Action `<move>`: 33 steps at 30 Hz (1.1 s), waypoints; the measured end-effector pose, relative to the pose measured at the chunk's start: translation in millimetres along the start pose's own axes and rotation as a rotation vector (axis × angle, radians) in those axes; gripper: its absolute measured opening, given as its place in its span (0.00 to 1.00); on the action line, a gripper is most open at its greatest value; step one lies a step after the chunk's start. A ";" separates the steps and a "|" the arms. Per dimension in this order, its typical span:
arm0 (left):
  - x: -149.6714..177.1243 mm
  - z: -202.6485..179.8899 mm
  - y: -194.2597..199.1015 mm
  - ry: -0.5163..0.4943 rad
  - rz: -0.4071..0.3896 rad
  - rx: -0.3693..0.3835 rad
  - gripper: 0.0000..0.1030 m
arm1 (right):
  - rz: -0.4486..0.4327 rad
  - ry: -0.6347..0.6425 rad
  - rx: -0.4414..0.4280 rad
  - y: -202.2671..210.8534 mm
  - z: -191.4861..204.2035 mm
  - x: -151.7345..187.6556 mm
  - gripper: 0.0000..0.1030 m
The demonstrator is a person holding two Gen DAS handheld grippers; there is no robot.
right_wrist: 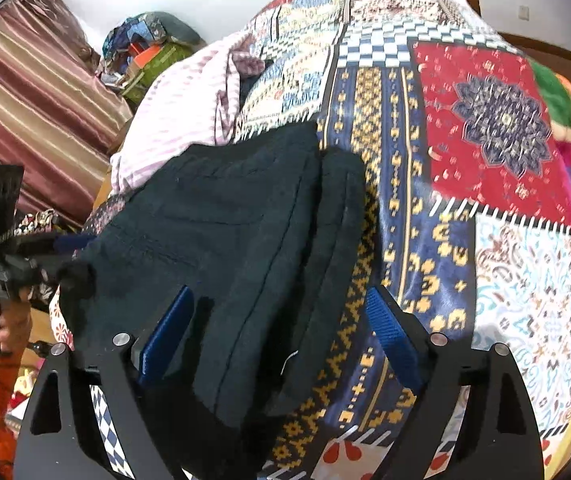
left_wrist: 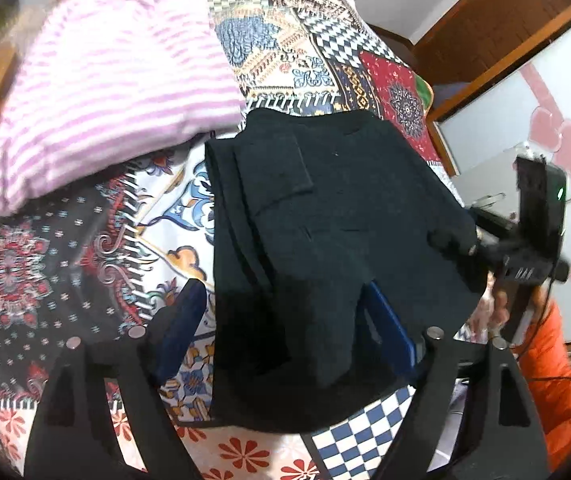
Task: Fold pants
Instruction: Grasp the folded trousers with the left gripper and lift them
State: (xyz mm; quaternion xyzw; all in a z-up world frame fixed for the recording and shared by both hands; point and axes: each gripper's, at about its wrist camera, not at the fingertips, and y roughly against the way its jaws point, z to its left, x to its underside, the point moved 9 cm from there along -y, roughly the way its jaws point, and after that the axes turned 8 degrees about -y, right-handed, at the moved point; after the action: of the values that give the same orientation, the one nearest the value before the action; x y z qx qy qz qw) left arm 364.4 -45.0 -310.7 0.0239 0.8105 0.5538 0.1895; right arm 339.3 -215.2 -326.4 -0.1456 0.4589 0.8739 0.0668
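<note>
Patchwork bedspread (right_wrist: 505, 208) bears folded black pants (right_wrist: 221, 232) beside striped cloth (left_wrist: 117, 80).

Both wrist views look steeply down, close, sharing pants (left_wrist: 325, 208).

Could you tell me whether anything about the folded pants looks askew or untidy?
The black pants lie folded on the patchwork bedspread, but the layers are offset, with stepped edges on one side.
</note>
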 end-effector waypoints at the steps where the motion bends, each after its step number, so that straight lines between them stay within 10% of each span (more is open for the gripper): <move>1: -1.3 4.1 -6.5 0.013 0.025 0.019 0.80 | 0.011 -0.004 -0.001 -5.2 0.8 -0.8 0.84; 14: -22.2 8.8 -72.8 0.032 0.140 0.138 0.82 | 0.039 -0.024 -0.113 -33.9 16.8 -8.1 0.91; 23: -39.3 1.7 -68.1 -0.027 0.047 0.077 0.50 | 0.001 -0.001 -0.170 -33.8 29.5 -15.7 0.55; 33: -42.7 -15.4 -44.9 -0.005 -0.024 0.030 0.37 | -0.078 0.019 -0.181 -6.5 37.9 -19.9 0.35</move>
State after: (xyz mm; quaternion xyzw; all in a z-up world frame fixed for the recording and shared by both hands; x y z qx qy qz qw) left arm 406.5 -86.6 -334.5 0.0183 0.8184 0.5392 0.1977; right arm 352.5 -180.0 -304.9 -0.1772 0.3727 0.9071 0.0831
